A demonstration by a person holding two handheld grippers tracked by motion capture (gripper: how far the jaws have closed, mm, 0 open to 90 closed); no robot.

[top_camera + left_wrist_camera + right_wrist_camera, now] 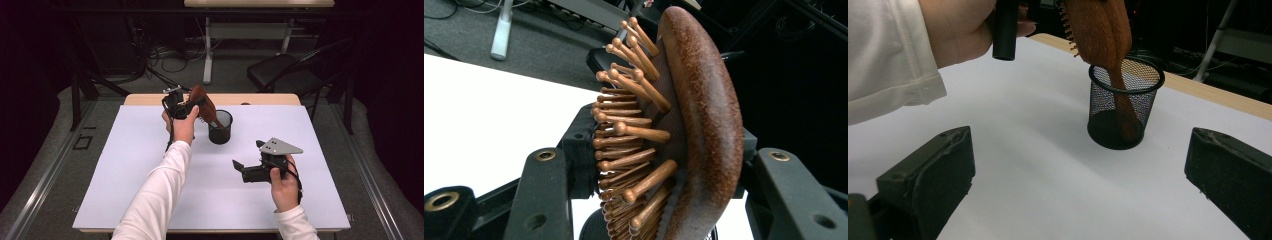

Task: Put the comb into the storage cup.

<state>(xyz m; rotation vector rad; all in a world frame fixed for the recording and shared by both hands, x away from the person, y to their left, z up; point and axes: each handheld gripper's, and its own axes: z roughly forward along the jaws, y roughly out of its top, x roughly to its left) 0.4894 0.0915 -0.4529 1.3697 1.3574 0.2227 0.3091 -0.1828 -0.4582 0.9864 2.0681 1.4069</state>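
Left gripper (192, 106) clamped on the head of a wooden hairbrush (202, 102), handle dipping down into the black mesh cup (220, 127) near the back of the white table (125, 165). Further right, right gripper (239, 165) just hovering low over the table, jaws wide apart, nothing between them.

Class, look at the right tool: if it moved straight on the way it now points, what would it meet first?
Probably the black mesh cup with the brush handle in it. The right tool stands open, aimed at it across bare white table; depth is uncertain.
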